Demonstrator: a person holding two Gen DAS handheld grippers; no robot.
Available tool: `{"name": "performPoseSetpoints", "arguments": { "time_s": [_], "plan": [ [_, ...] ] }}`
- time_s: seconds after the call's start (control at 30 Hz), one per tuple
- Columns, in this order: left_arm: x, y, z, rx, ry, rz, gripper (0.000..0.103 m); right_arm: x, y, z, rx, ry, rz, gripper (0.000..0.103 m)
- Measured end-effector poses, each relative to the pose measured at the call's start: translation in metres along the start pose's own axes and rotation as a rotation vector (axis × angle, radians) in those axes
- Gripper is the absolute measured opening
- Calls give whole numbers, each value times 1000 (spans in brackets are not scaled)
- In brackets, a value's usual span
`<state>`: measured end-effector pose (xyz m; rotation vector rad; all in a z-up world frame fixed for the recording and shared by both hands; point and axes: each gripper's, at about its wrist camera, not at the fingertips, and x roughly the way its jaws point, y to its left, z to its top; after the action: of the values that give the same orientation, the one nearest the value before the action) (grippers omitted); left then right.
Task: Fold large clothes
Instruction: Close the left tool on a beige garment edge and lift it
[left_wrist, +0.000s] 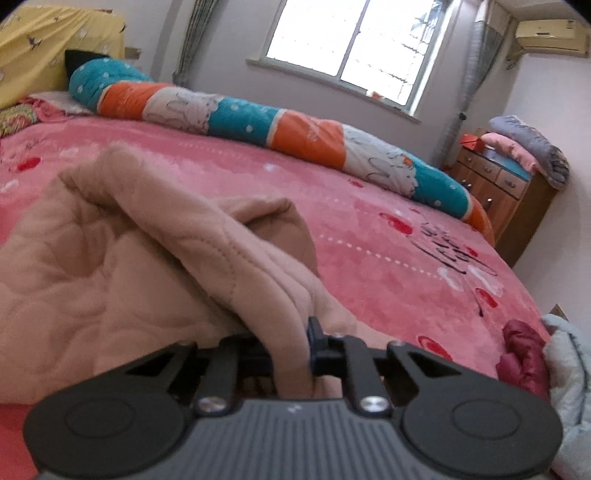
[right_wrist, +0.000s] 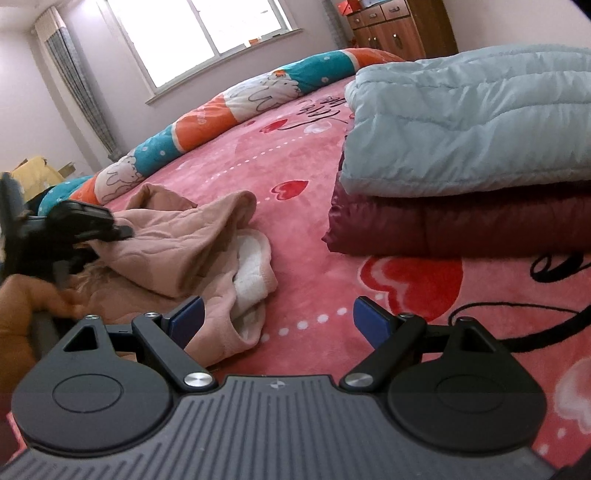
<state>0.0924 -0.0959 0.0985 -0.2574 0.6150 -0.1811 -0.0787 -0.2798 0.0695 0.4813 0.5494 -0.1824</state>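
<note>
A fold of the beige quilted garment (left_wrist: 110, 258) was pinched in the left claw (left_wrist: 295, 354), the rest bunched on the pink bed (left_wrist: 369, 229) ahead of it. The right claw (right_wrist: 279, 317) was spread wide, the garment just left of it. Folded blue (right_wrist: 472, 118) and maroon (right_wrist: 461, 225) quilts were stacked ahead to its right, a window (right_wrist: 207, 33) beyond.
</note>
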Motion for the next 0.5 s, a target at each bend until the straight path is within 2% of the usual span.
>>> {"name": "performPoseSetpoints", "arguments": {
  "time_s": [0.27,0.5],
  "plan": [
    [-52,23,19,-12,-30,-43,10,-1,0,-2,4,4,-15,103],
    [-114,62,31,-58,-69,-60,10,-1,3,-5,-15,3,-23,103]
  ]
}}
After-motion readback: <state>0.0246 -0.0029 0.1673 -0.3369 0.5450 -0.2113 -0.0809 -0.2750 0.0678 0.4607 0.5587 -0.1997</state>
